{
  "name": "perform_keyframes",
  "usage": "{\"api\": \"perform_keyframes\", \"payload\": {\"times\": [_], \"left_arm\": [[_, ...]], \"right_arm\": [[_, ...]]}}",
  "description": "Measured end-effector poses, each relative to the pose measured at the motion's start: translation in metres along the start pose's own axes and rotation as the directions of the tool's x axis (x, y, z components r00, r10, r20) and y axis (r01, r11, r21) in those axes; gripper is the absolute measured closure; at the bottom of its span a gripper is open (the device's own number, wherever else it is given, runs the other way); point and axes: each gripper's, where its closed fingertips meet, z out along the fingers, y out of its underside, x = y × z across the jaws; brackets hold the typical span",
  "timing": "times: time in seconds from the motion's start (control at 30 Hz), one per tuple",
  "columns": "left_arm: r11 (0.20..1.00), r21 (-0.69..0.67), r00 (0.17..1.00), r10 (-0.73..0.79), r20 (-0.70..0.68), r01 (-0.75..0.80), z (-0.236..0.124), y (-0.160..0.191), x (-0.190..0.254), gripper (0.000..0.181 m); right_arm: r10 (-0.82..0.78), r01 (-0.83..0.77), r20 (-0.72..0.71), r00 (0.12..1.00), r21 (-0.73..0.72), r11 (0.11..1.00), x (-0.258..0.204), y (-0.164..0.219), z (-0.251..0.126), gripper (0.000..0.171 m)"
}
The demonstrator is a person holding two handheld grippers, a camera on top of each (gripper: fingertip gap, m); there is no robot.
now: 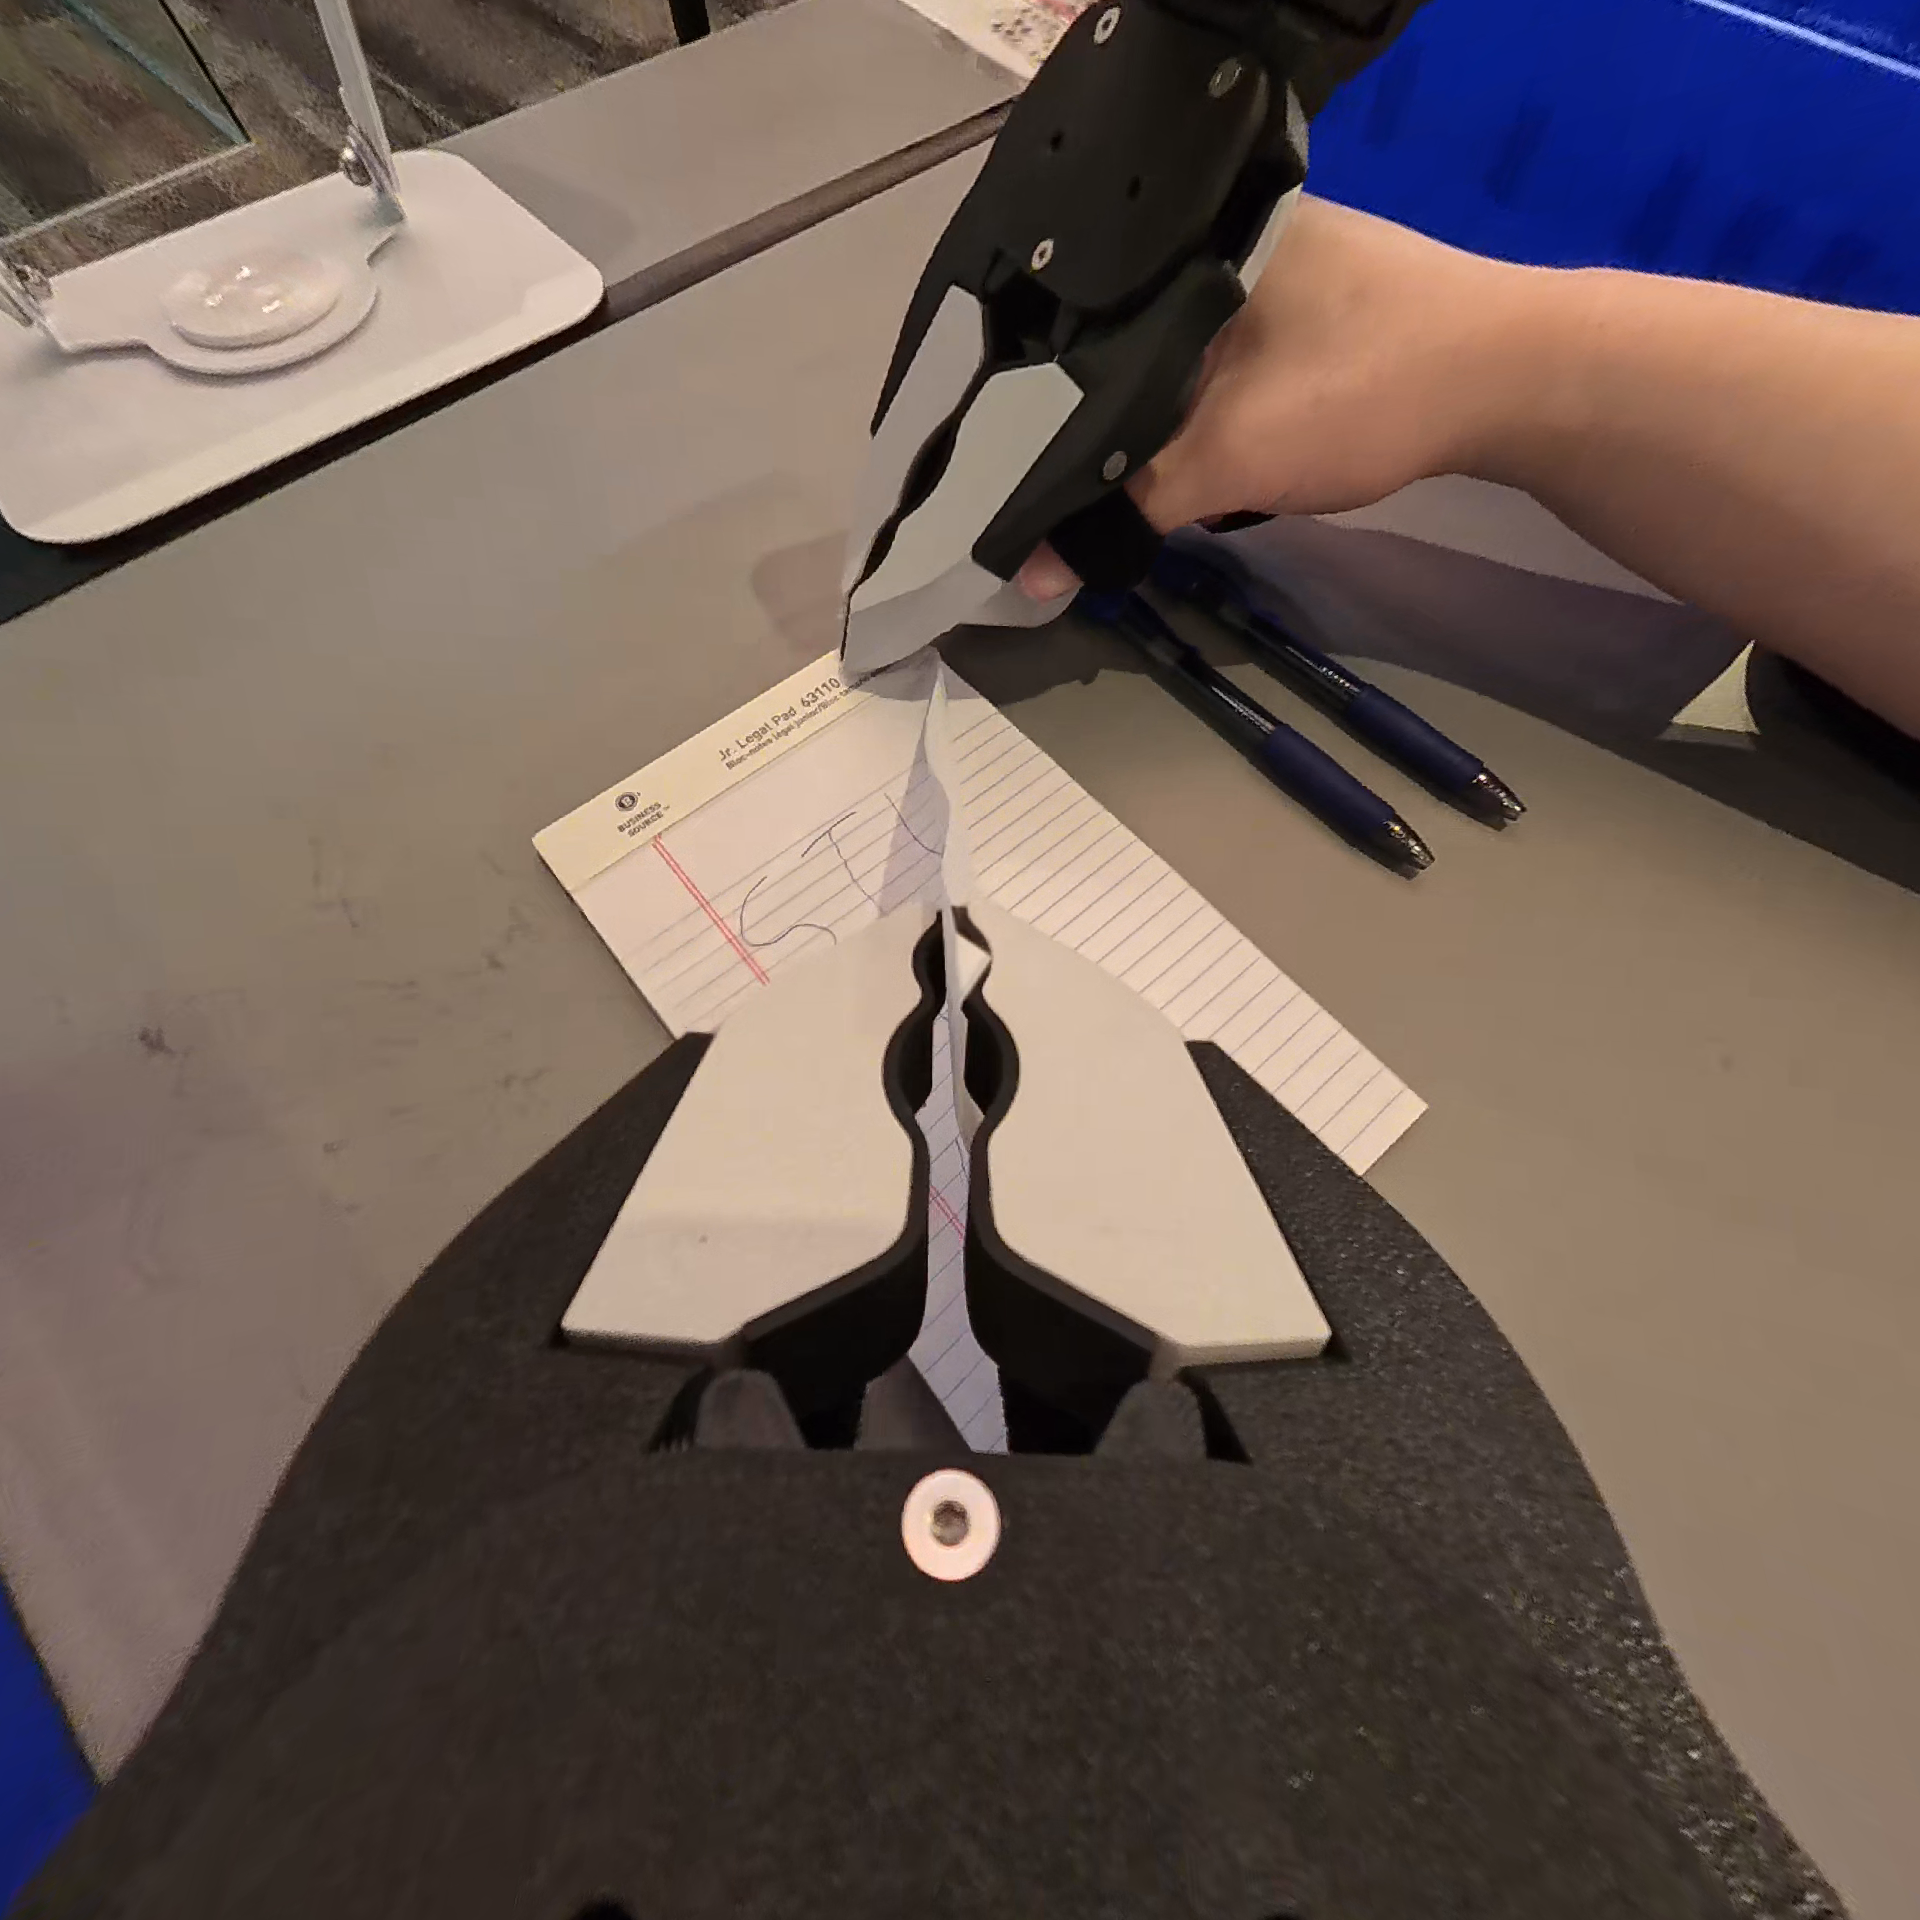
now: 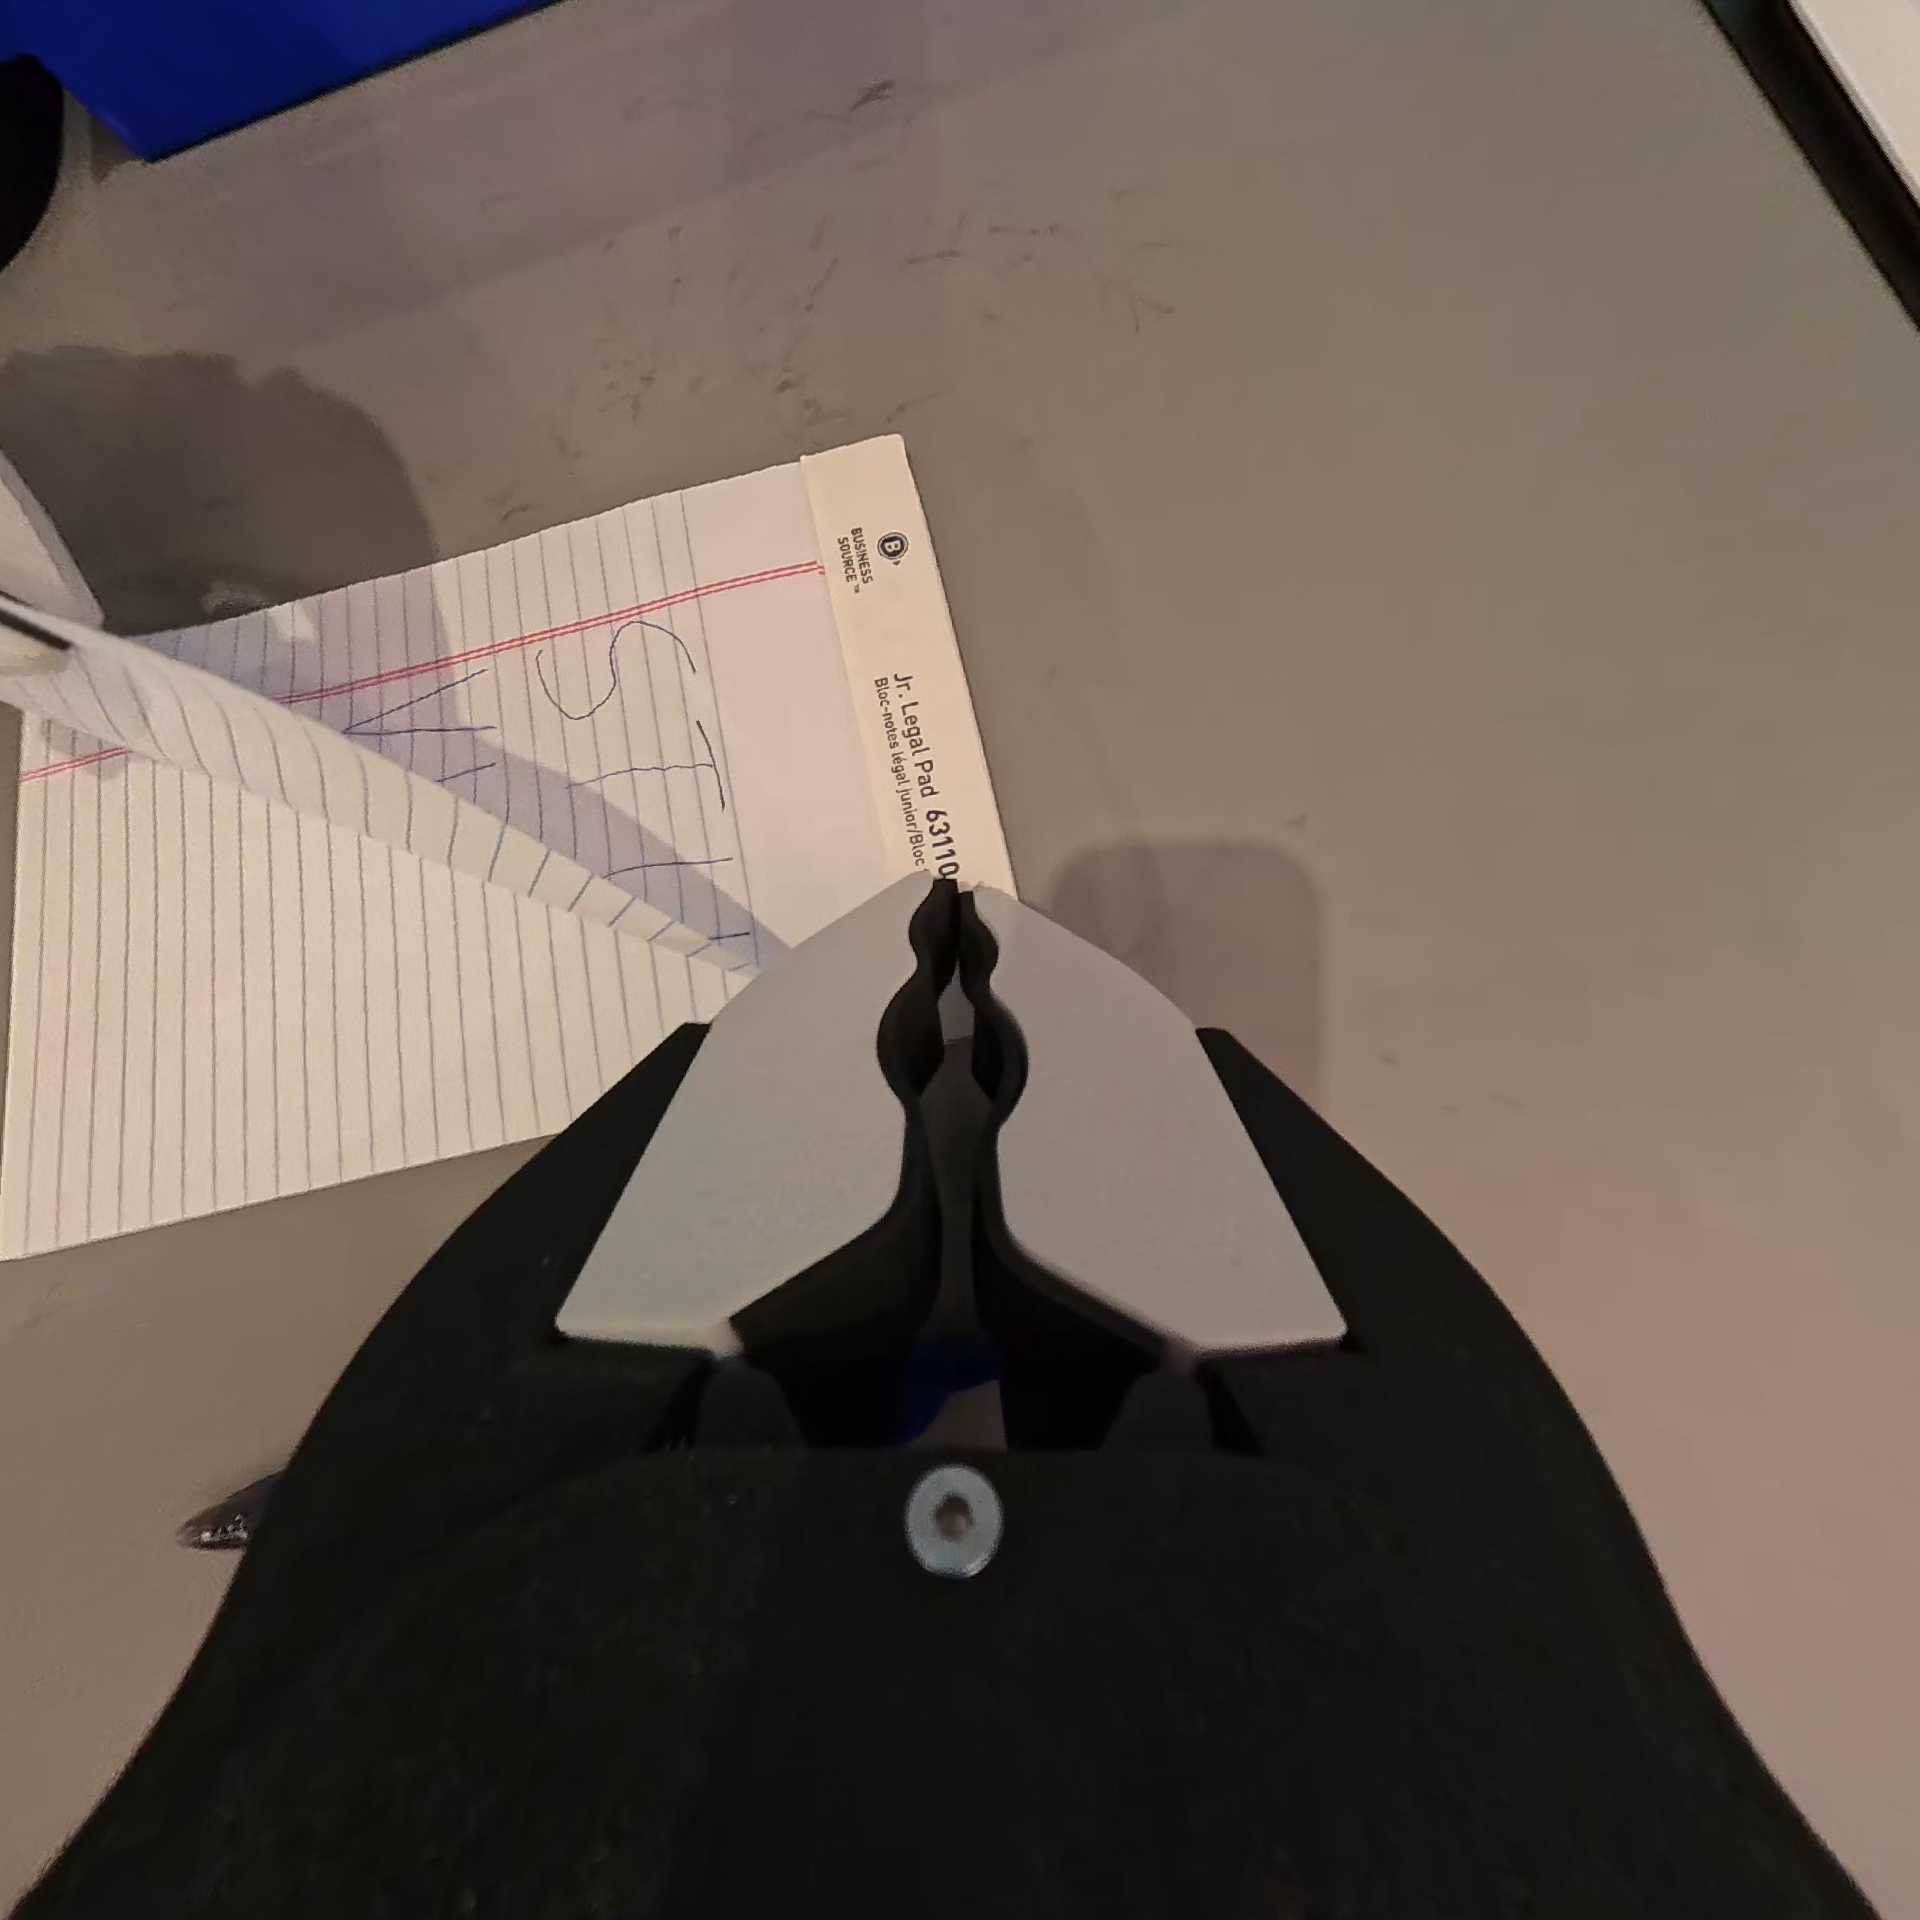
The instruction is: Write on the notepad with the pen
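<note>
A white ruled notepad [image 1: 1143,914] lies on the grey table, with blue pen strokes near its header strip [image 1: 748,769]. My left gripper [image 1: 951,925] is shut on the top sheet [image 1: 940,810], which stands lifted on edge above the pad. My right gripper [image 1: 862,655] is shut, with its tips down on the far corner of the header strip. In the right wrist view the right gripper [image 2: 954,883] rests on that corner of the notepad [image 2: 260,987], and the lifted sheet [image 2: 364,769] curls up to the left. Two blue pens [image 1: 1278,748] lie on the table right of the pad.
A person's hand [image 1: 1351,384] holds the right gripper. A white stand base [image 1: 260,312] with a clear panel sits at the far left. A blue bin [image 1: 1662,135] stands at the far right. A pen tip [image 2: 223,1522] shows beside the right gripper's body.
</note>
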Motion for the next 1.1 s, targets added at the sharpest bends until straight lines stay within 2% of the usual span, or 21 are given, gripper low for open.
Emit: {"api": "perform_keyframes", "payload": {"times": [0.17, 0.33, 0.4, 0.67, 1.1], "left_arm": [[1.000, -0.007, 1.000, 0.000, 0.002, 0.000, 0.000, 0.004, -0.002, 0.181], [1.000, -0.024, 1.000, 0.006, -0.021, -0.006, 0.008, 0.010, 0.003, 0.181], [0.999, -0.032, 0.999, 0.008, -0.032, -0.009, 0.011, 0.011, 0.006, 0.181], [0.999, -0.030, 0.999, 0.024, -0.037, -0.025, 0.012, 0.010, 0.010, 0.181], [1.000, 0.017, 1.000, 0.010, -0.021, -0.009, 0.002, 0.001, 0.007, 0.181]], "right_arm": [[-0.023, 0.023, -0.002, 1.000, 0.004, 1.000, 0.000, 0.000, 0.000, 0.171], [-0.125, 0.124, -0.048, 0.991, -0.009, 0.992, -0.001, -0.003, -0.006, 0.171], [-0.104, 0.105, -0.021, 0.994, 0.036, 0.994, -0.006, -0.012, -0.014, 0.171], [-0.098, 0.094, -0.031, 0.995, -0.106, 0.990, -0.001, 0.014, -0.011, 0.170], [-0.120, 0.114, -0.042, 0.992, -0.110, 0.987, -0.001, 0.014, -0.012, 0.171]]}}
